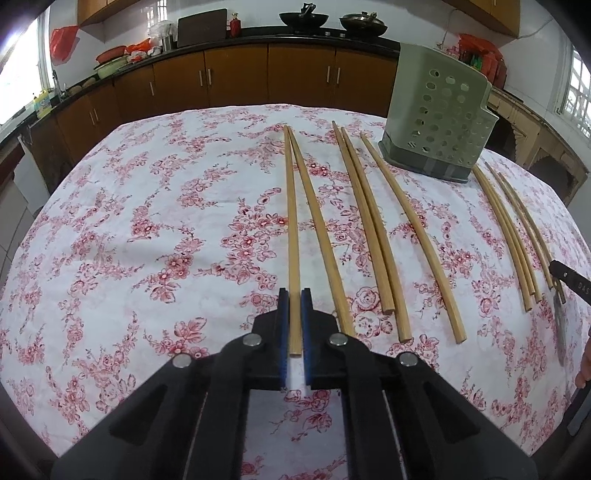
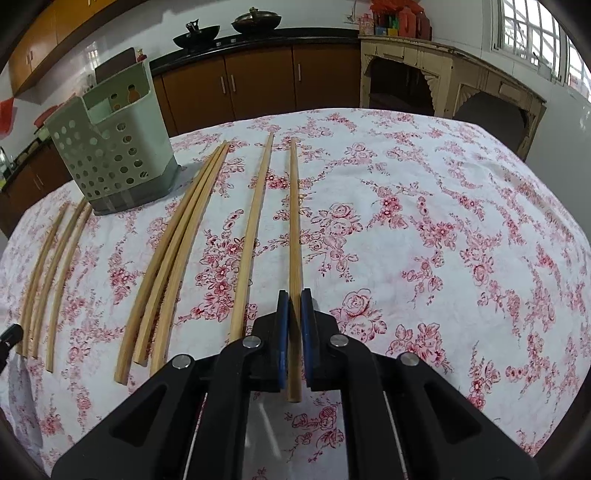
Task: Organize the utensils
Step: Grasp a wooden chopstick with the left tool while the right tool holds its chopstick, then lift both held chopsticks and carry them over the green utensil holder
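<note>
Several bamboo chopsticks lie lengthwise on the flowered tablecloth. In the left wrist view my left gripper (image 1: 294, 295) has its blue pads closed around the near end of the leftmost chopstick (image 1: 291, 229). In the right wrist view my right gripper (image 2: 294, 295) is shut on the near end of the rightmost chopstick (image 2: 294, 229). A green perforated utensil holder (image 1: 436, 122) stands upright at the far side of the table; it also shows in the right wrist view (image 2: 110, 155). Both held chopsticks still seem to rest on the cloth.
More chopsticks lie in groups between the two grippers (image 1: 369, 229) (image 2: 173, 258) (image 2: 48, 273). The right gripper's tip (image 1: 565, 277) shows at the right edge of the left wrist view. Kitchen cabinets and woks (image 1: 303, 18) stand behind the table.
</note>
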The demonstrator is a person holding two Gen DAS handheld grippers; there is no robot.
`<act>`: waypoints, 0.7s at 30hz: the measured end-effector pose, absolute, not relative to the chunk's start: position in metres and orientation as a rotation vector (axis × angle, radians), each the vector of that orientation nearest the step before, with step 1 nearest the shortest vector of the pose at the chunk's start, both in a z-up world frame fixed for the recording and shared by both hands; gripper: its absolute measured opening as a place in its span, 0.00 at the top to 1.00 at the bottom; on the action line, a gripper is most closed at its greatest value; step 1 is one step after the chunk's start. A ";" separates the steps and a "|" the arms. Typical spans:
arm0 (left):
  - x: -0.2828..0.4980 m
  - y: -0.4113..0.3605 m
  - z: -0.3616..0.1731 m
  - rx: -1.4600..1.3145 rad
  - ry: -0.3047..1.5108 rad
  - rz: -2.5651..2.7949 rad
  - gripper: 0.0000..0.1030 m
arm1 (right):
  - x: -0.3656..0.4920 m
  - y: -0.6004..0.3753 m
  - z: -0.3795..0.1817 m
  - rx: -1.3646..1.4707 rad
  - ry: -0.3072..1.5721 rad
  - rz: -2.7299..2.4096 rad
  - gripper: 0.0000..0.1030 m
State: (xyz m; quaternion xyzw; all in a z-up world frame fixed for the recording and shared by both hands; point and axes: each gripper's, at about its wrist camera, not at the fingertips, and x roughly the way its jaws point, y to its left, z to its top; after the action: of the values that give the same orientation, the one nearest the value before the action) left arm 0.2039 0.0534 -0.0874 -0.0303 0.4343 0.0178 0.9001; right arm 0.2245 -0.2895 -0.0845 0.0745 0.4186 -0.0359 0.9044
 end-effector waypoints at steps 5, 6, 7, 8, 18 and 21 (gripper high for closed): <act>0.196 0.060 -0.077 -0.055 0.892 0.021 0.93 | 0.213 -0.292 -0.066 0.146 0.796 -0.060 0.93; 0.195 0.061 -0.074 -0.053 0.885 0.017 0.93 | 0.211 -0.292 -0.063 0.146 0.784 -0.058 0.93; 0.192 0.062 -0.070 -0.049 0.873 0.012 0.93 | 0.208 -0.293 -0.057 0.143 0.766 -0.056 0.93; 0.190 0.063 -0.065 -0.044 0.862 0.011 0.93 | 0.206 -0.294 -0.054 0.142 0.753 -0.055 0.93; 0.175 0.077 0.005 -0.053 0.661 0.010 0.93 | 0.195 -0.298 0.000 0.105 0.557 -0.053 0.93; 0.176 0.077 0.024 -0.047 0.607 0.011 0.93 | 0.194 -0.297 0.016 0.098 0.503 -0.046 0.93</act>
State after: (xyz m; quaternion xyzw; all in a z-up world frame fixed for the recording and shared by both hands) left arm 0.1759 0.0770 0.0243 -0.0233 0.2989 0.0054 0.9540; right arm 0.1936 -0.2970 0.0163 0.0484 0.2488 -0.0227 0.9671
